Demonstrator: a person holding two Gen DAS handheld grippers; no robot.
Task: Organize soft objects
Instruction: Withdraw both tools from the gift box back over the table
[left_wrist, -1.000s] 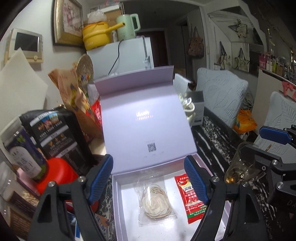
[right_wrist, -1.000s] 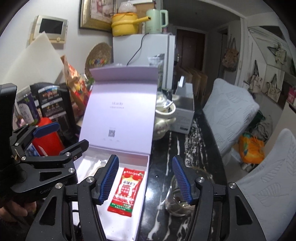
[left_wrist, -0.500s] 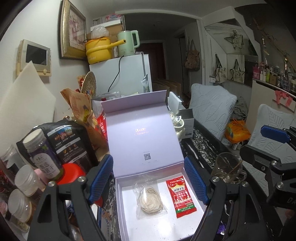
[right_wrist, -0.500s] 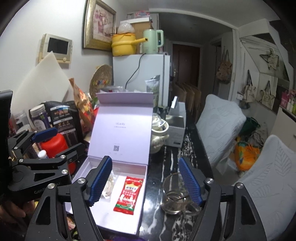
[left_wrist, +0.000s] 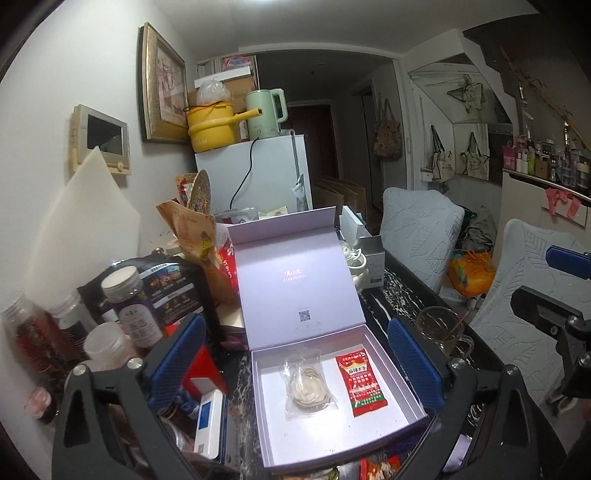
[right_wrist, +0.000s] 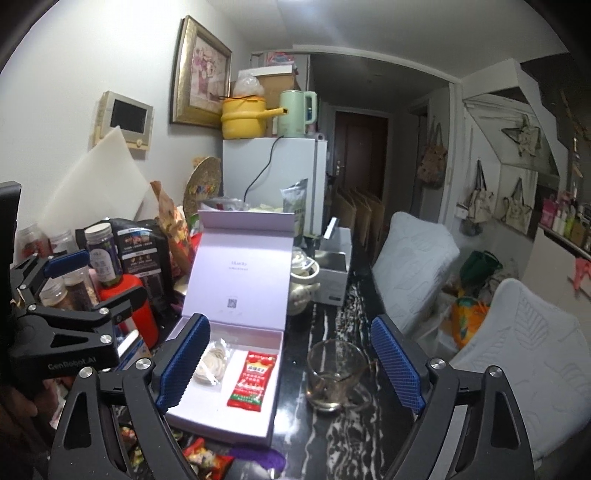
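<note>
A white fridge (left_wrist: 266, 173) stands at the back of the room, with a yellow pot (left_wrist: 210, 125) and a pale green kettle (left_wrist: 264, 112) on top. Both views show it. Only the right wrist view shows the dark brown door (right_wrist: 360, 147) down the hall well.

Two grey padded chairs (right_wrist: 413, 258) stand beside the black bench with white streaks (right_wrist: 351, 435).

On the bench sits an open pale purple cardboard box (left_wrist: 373, 339) with its lid (left_wrist: 295, 277) standing up. Inside the box lie two soft things, side by side but apart. One is a clear plastic bag of white rings (left_wrist: 308, 384). The other is a red snack packet (left_wrist: 361, 382). The left wrist view looks down on both of them in full. In the right wrist view the clear bag (right_wrist: 214, 363) is partly hidden behind a blue finger, and the red packet (right_wrist: 253, 380) shows whole.

A clear glass cup (right_wrist: 334, 376) stands on the bench just beside the box. The right wrist view shows it best.

Jars and a purple-label bottle (left_wrist: 133, 302) crowd the left side of the bench.

The left gripper (left_wrist: 295, 369) has its fingers (left_wrist: 177, 362) opening wide, with nothing held between them. The right gripper (right_wrist: 291, 365) is also opening its fingers (right_wrist: 393, 365), and they hold nothing. The box and cup sit far below them.
</note>
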